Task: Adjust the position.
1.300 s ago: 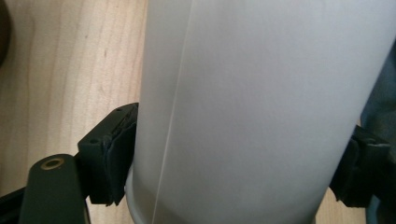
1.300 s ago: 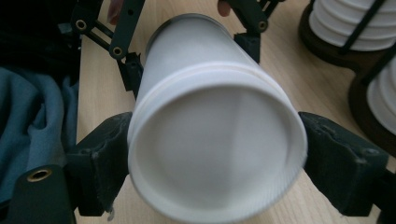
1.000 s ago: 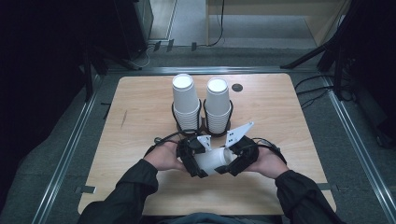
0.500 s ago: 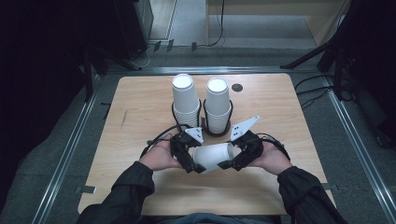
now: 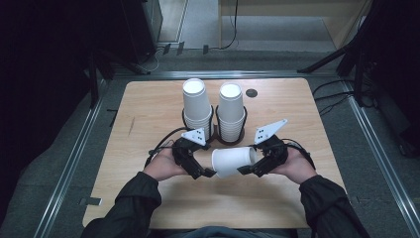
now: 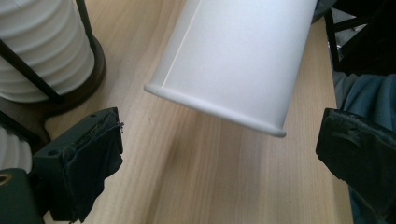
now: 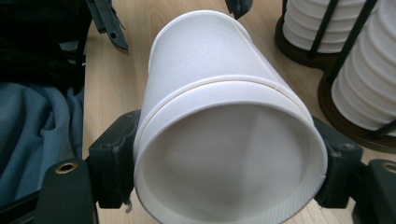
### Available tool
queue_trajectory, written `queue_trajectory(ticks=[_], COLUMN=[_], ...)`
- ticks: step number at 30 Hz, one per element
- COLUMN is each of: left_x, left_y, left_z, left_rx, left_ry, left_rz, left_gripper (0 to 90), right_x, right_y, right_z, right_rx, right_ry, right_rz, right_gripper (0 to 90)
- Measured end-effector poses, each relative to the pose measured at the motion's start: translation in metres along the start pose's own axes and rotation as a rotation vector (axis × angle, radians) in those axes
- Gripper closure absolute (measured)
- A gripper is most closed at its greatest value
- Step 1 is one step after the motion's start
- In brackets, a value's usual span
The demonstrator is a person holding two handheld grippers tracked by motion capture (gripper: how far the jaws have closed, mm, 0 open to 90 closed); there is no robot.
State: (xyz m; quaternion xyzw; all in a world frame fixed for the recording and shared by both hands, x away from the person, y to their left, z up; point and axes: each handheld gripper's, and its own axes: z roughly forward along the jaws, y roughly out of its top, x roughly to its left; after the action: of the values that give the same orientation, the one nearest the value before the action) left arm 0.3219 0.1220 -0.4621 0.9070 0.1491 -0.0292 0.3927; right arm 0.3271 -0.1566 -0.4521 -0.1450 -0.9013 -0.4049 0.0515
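My right gripper [image 5: 246, 171] has its fingers [image 7: 114, 154] clamped on the bottom end of a white paper cup [image 5: 233, 161], one pad on each side of the base, so the cup lies on its side just above the table [image 5: 148, 109] with its mouth pointing toward my left gripper [image 5: 208, 173]. In the right gripper view the recessed bottom of the cup faces me, pinched between the two black pads. The fingers [image 6: 88, 163] of my left gripper have just been opening and now stand wide apart, clear of the cup, whose rim hangs in the gap ahead of them without touching either pad. Behind both grippers, toward the far side of the table, two stacks of cups [image 5: 197, 106] stand upright in dark wire holders [image 5: 229, 139], side by side.
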Motion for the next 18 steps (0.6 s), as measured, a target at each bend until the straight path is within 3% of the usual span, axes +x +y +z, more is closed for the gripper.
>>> queue_trajectory(ticks=[7, 14, 18], left_x=[0.003, 0.003, 0.002], left_y=[-0.004, -0.005, -0.004], left_z=[-0.002, 0.001, 0.004], left_rx=[-0.06, -0.097, -0.123], left_ry=[0.014, 0.016, -0.009], left_rz=[-0.038, -0.047, -0.048], left_gripper=[1.0, 1.0, 1.0], right_x=[-0.001, 0.002, 0.005], right_y=[0.0, 0.006, 0.01], right_z=[-0.013, -0.021, -0.022], right_rx=[-0.065, -0.134, -0.159], right_ry=[-0.019, -0.009, 0.005], right_rz=[0.007, 0.002, -0.011], right_gripper=[23.8, 23.9, 23.9])
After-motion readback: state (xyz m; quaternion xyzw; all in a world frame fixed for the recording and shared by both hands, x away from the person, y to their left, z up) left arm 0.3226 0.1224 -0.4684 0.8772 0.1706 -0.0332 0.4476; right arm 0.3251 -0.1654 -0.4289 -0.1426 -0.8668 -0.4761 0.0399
